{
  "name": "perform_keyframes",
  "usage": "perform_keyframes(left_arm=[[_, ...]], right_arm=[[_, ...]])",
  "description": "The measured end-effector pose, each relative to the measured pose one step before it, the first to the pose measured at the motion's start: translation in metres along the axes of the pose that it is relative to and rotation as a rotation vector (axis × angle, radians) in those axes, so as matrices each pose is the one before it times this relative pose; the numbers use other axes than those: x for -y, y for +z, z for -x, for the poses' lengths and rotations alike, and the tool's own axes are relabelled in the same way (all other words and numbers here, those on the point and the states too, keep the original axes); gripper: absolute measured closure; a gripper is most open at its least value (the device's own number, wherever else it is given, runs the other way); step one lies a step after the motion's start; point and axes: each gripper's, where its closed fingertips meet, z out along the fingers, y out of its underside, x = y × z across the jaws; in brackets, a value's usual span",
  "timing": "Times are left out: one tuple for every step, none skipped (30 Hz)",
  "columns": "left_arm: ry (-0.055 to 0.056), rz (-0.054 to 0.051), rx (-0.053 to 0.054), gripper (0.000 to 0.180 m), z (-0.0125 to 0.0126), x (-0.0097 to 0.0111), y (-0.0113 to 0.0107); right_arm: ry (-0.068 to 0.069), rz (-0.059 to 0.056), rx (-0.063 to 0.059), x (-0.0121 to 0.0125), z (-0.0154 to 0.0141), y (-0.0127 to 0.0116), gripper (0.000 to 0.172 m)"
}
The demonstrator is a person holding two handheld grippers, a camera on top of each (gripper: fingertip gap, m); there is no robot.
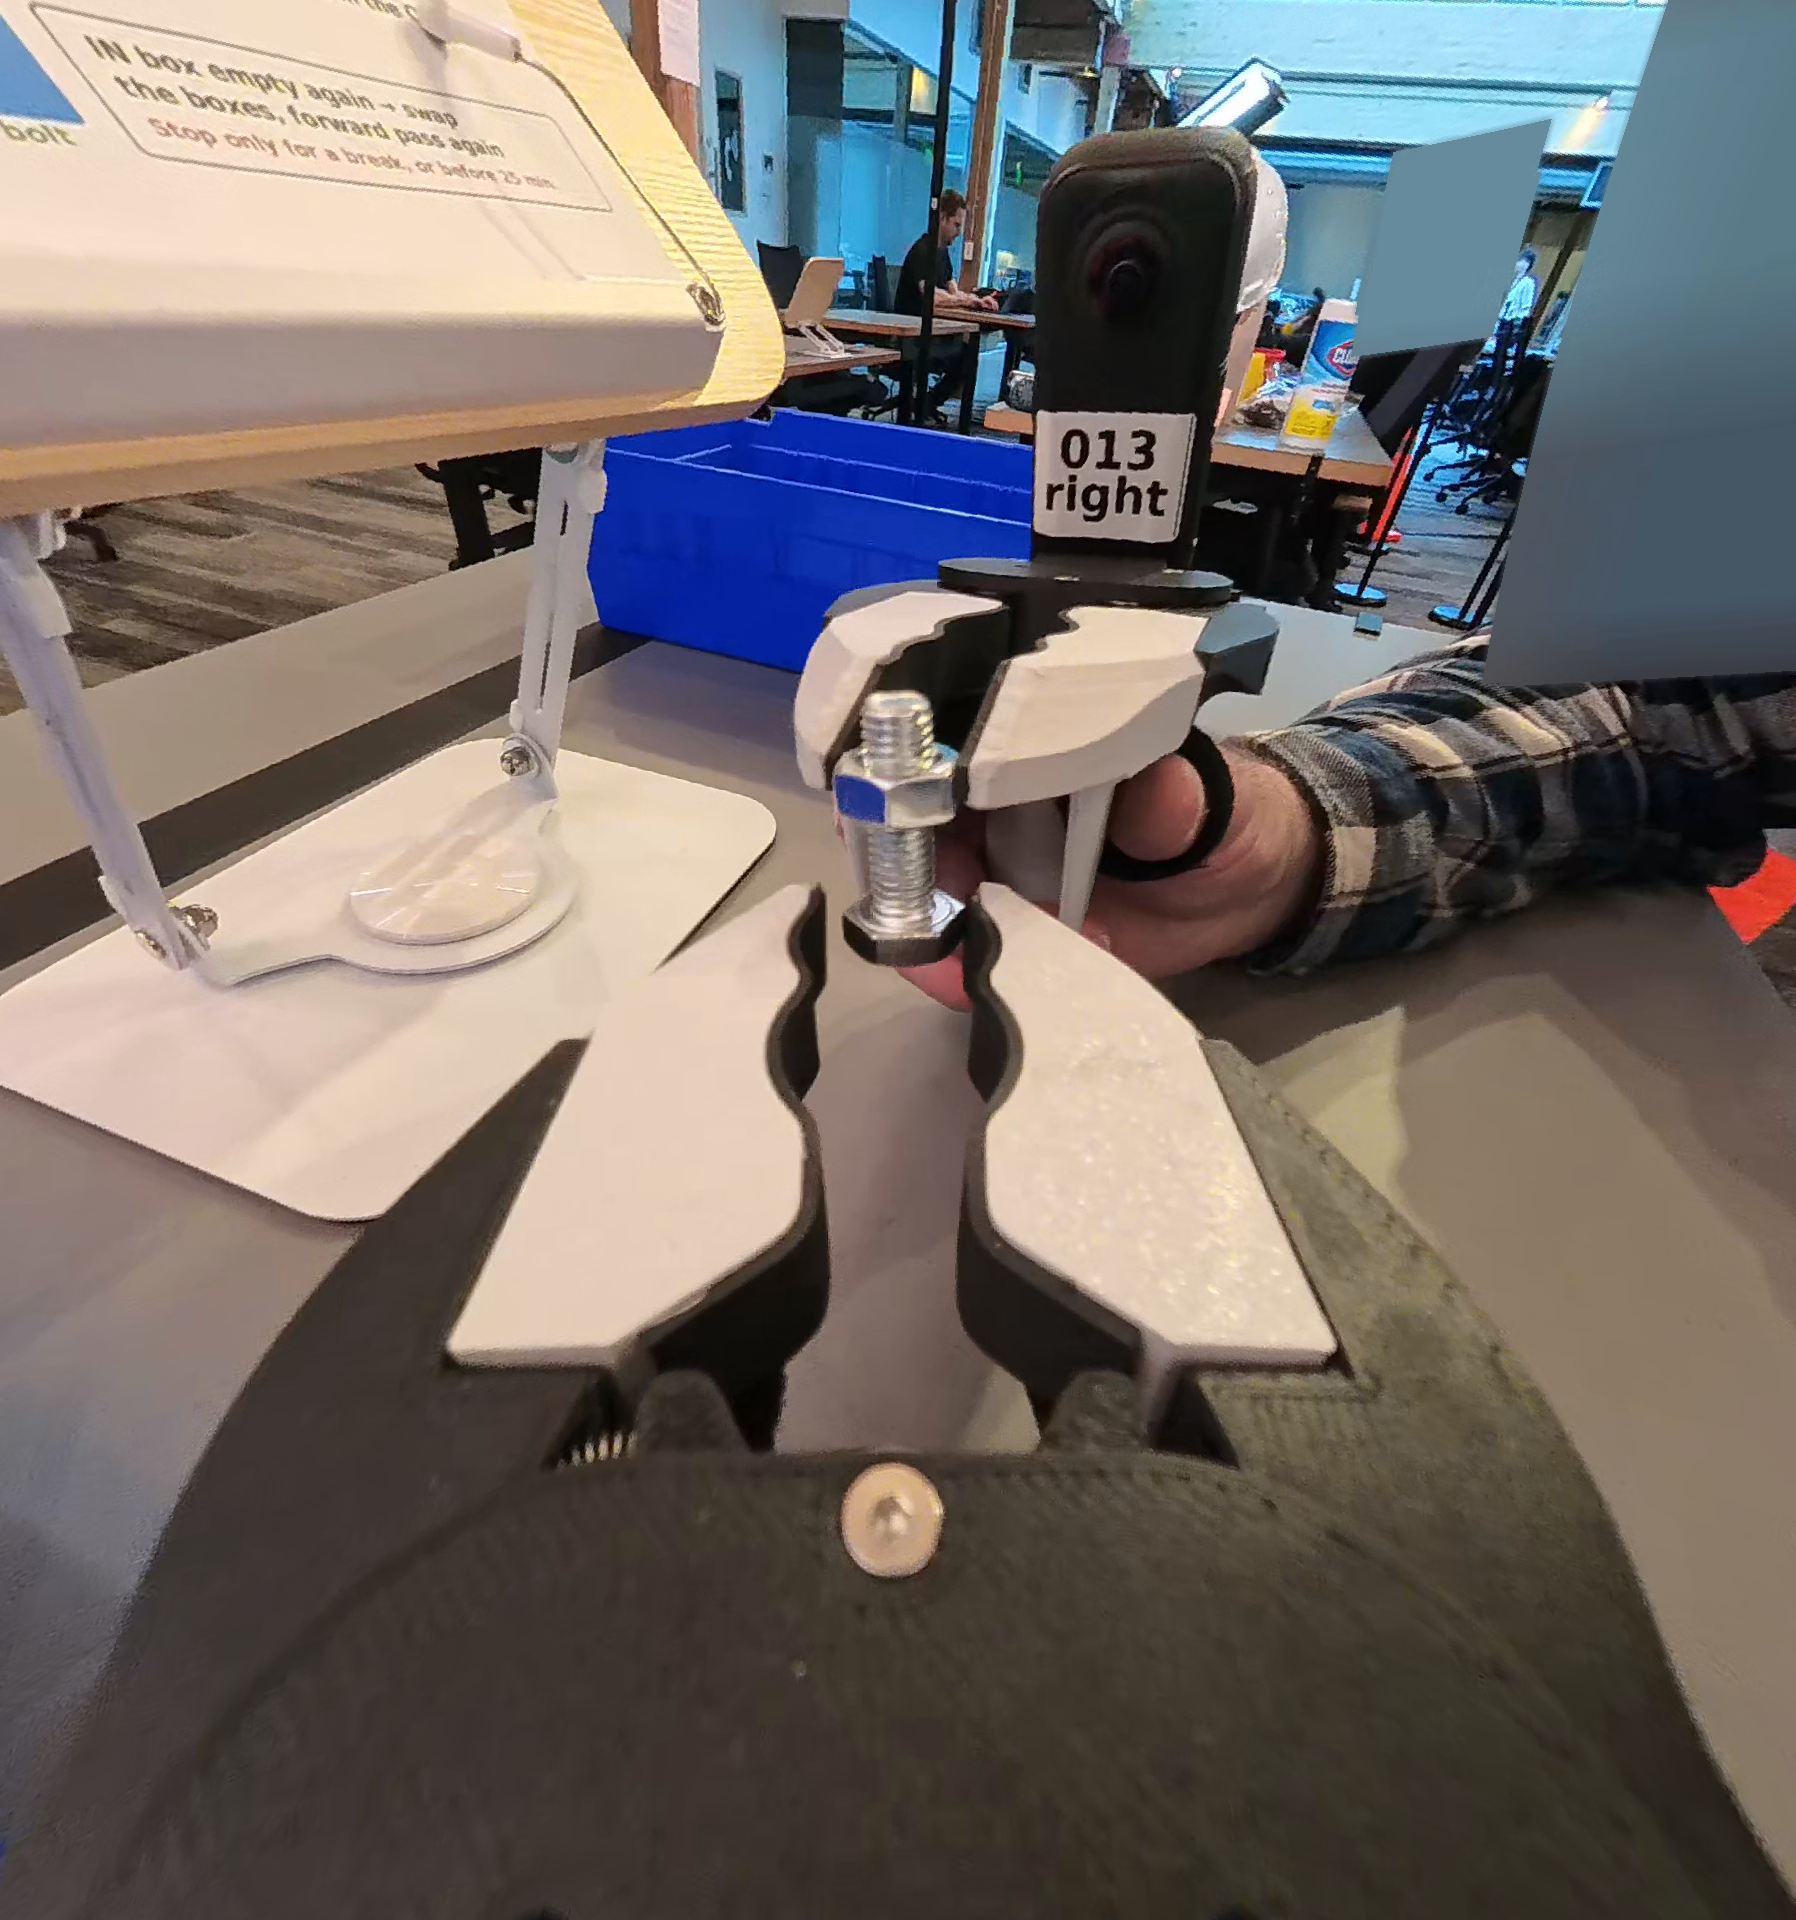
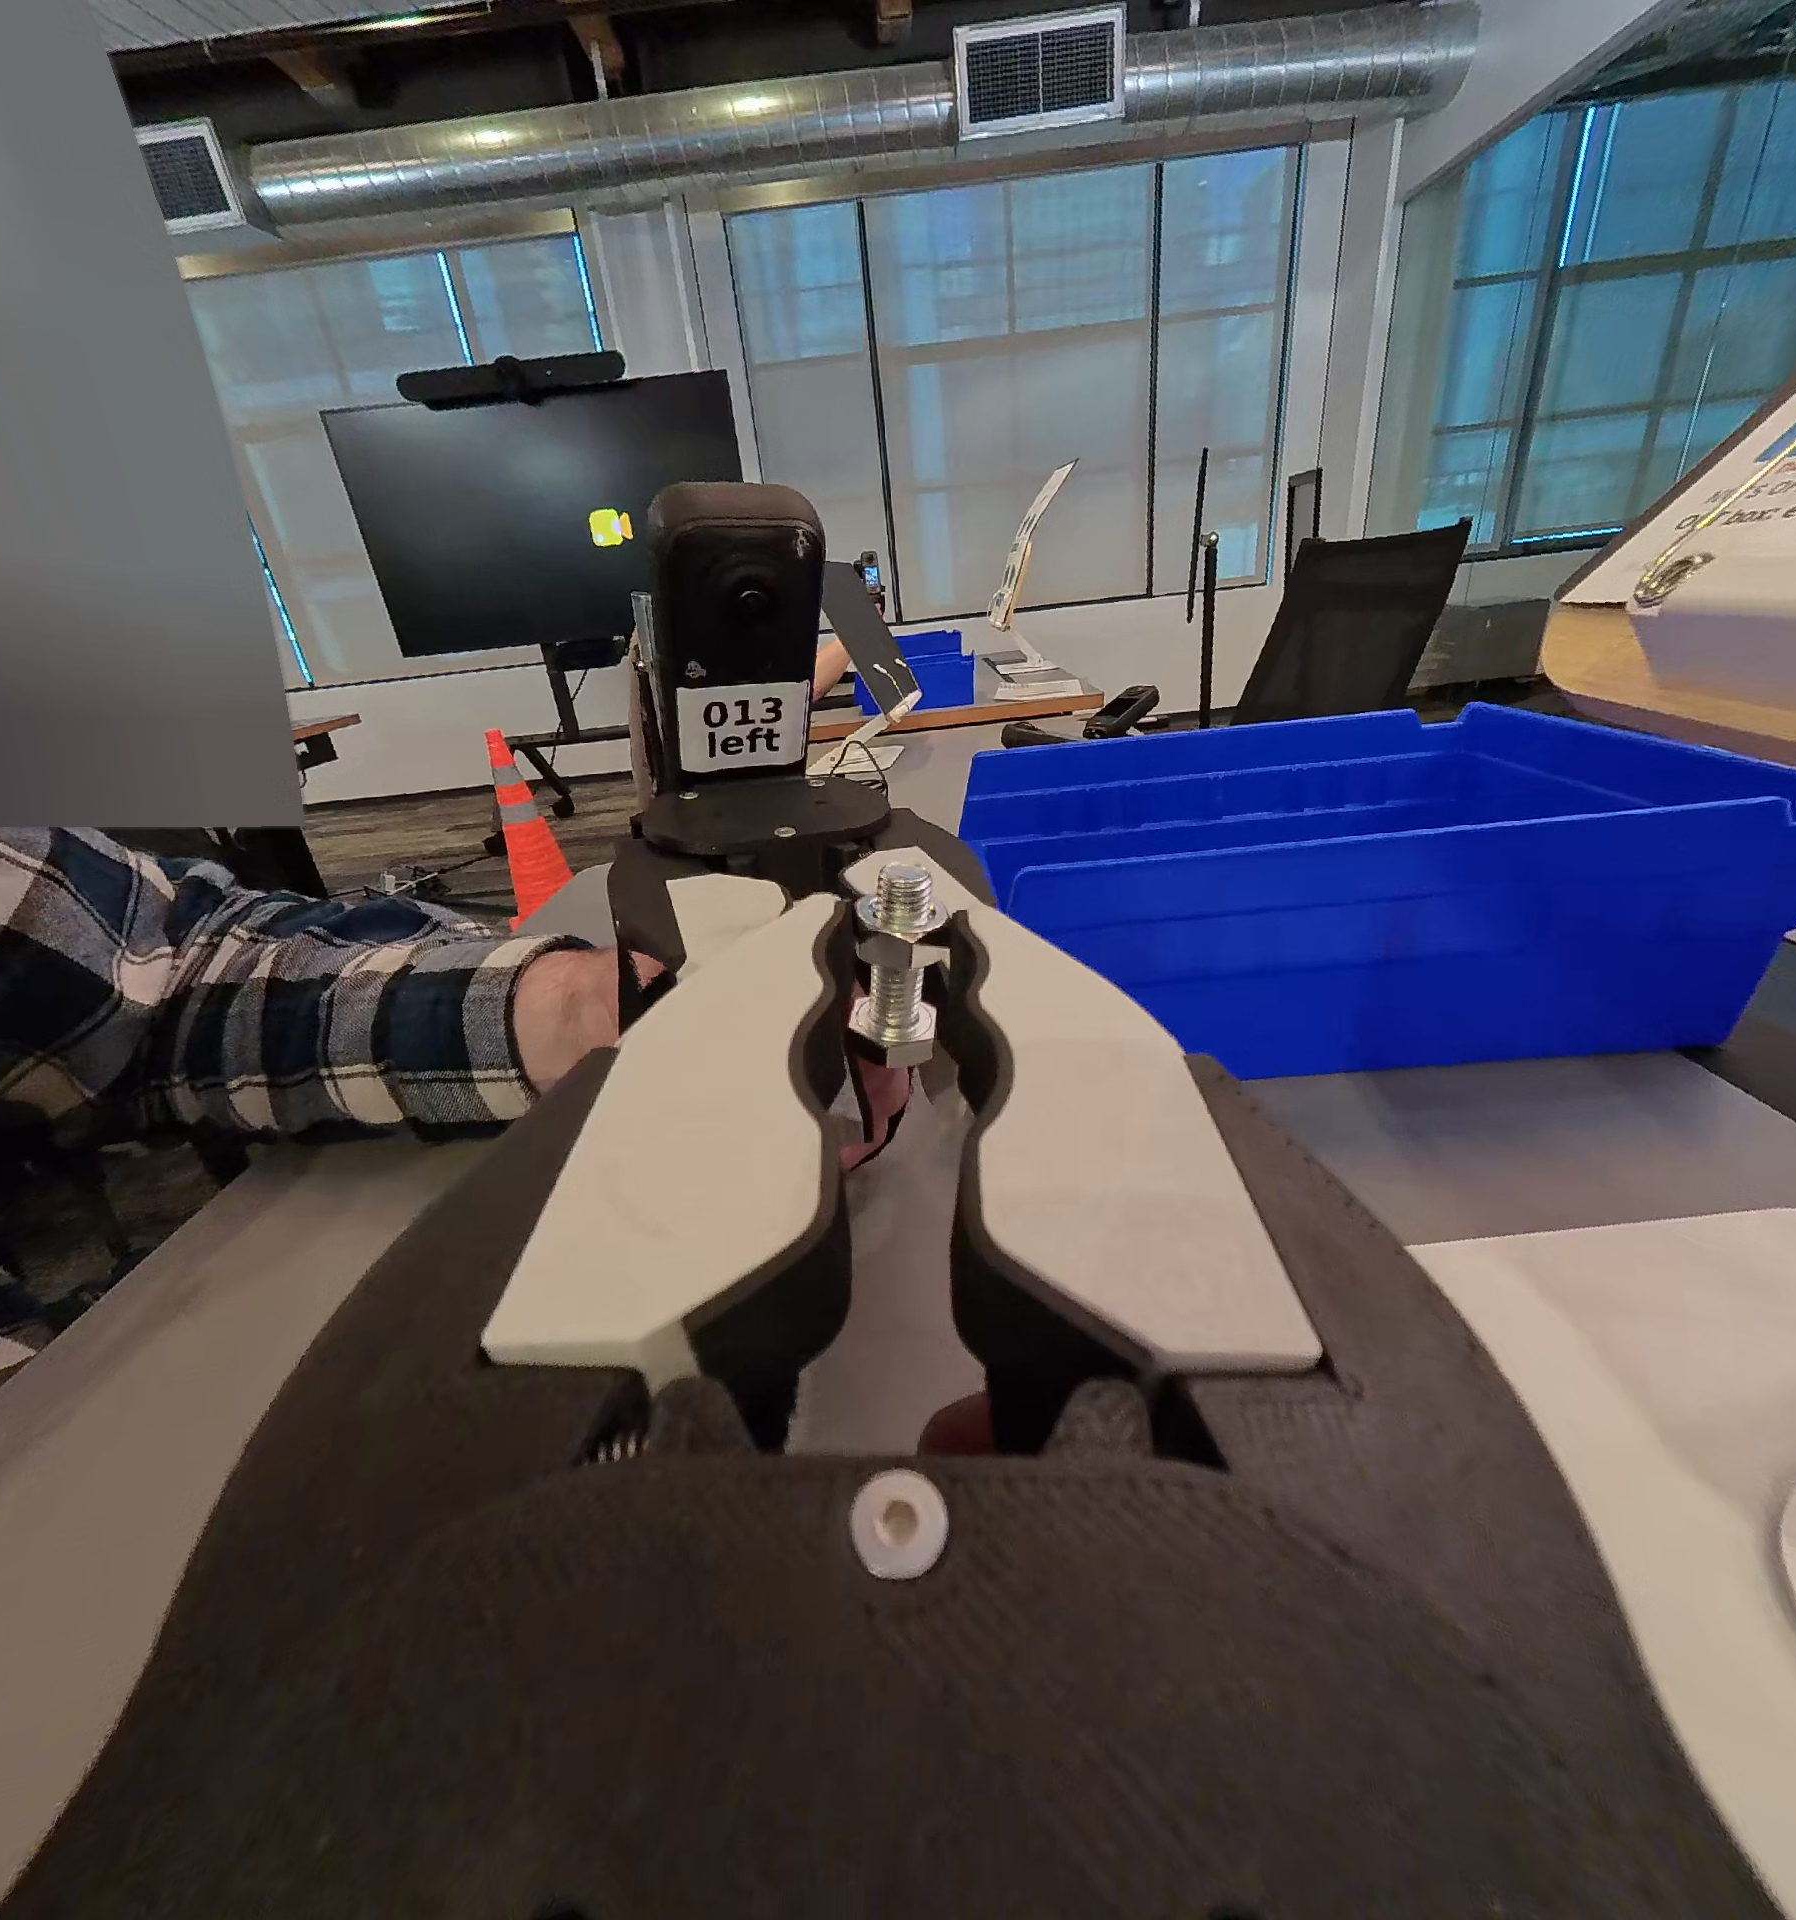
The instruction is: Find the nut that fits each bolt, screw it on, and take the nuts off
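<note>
1. The right gripper (image 1: 899, 774) clamps the hex nut (image 1: 894, 788), so the bolt (image 1: 899, 862) hangs upright, head down, above the grey table (image 1: 1496, 1143).
2. The left gripper (image 1: 894, 925) straddles the bolt head, its jaws part open: the right pad touches, the left shows a gap. It seems set to grip and turn.
3. A blue bin (image 2: 1393, 883) waits beyond on the far side.

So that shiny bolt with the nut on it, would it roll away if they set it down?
Probably not far: the bolt has a six-sided head and a hex nut, whose flats should stop rolling. It looks like rigid metal, likely heavy for its size and slippery.
</note>
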Motion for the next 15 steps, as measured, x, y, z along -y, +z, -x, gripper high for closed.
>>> perform_keyframes(left_arm=[[0.0049,0.0020,-0.0016,0.157,-0.00068,-0.00019,0.00012],[0.0030,-0.0017,-0.0052,0.158,-0.00098,0.00027,0.00006],[0.0014,-0.0041,-0.0069,0.159,-0.00120,0.00064,-0.00016],[0.0027,-0.0020,-0.0013,0.160,-0.00033,0.00020,-0.00006],[0.0006,-0.0018,0.0011,0.160,0.00014,0.00020,-0.00009],[-0.0041,-0.0034,-0.0046,0.160,-0.00048,0.00023,-0.00004],[-0.0047,-0.0052,-0.0053,0.160,-0.00034,0.00047,-0.00014],[-0.0011,-0.0019,-0.0018,0.160,-0.00001,-0.00006,-0.00007],[0.0008,0.0004,0.0002,0.160,0.00024,-0.00016,-0.00019],[-0.0009,0.0001,-0.0021,0.160,-0.00003,0.00001,-0.00003],[-0.0009,-0.0010,-0.0008,0.160,-0.00008,0.00024,0.00009],[-0.0018,0.0007,-0.0003,0.160,-0.00016,0.00014,0.00024],[-0.0028,0.0016,-0.0033,0.160,-0.00038,-0.00012,0.00047],[-0.0008,-0.0005,-0.0061,0.159,-0.00093,0.00009,0.00032],[0.0003,-0.0001,-0.0050,0.158,-0.00089,-0.00008,0.00026]], right_arm=[[-0.0004,0.0010,0.0007,-0.00030,0.00028,0.00019,0.154],[0.0002,0.0001,0.0011,-0.00007,0.00047,0.00017,0.154],[0.0001,0.0011,0.0015,-0.00026,0.00063,0.00038,0.154],[-0.0007,0.0001,0.0002,-0.00007,0.00039,0.00016,0.154],[-0.0001,-0.0008,-0.0011,0.00009,0.00005,0.00004,0.154],[0.0009,-0.0011,-0.0001,0.00015,0.00004,-0.00002,0.154],[0.0016,-0.0018,0.0012,0.00028,0.00006,-0.00005,0.154],[0.0029,-0.0007,0.0014,-0.00005,-0.00003,-0.00004,0.154],[0.0014,-0.0002,0.0002,-0.00016,-0.00010,0.00000,0.154],[0.0010,-0.0001,0.0007,-0.00008,0.00005,0.00000,0.154],[0.0026,-0.0015,0.0022,0.00023,0.00017,0.00013,0.154],[0.0036,-0.0023,0.0019,0.00025,0.00009,0.00008,0.154],[0.0028,-0.0016,0.0013,-0.00005,0.00012,-0.00001,0.154],[0.0013,0.0002,0.0015,-0.00014,0.00018,0.00007,0.154],[0.0008,0.0003,0.0024,-0.00011,0.00059,0.00026,0.154]])
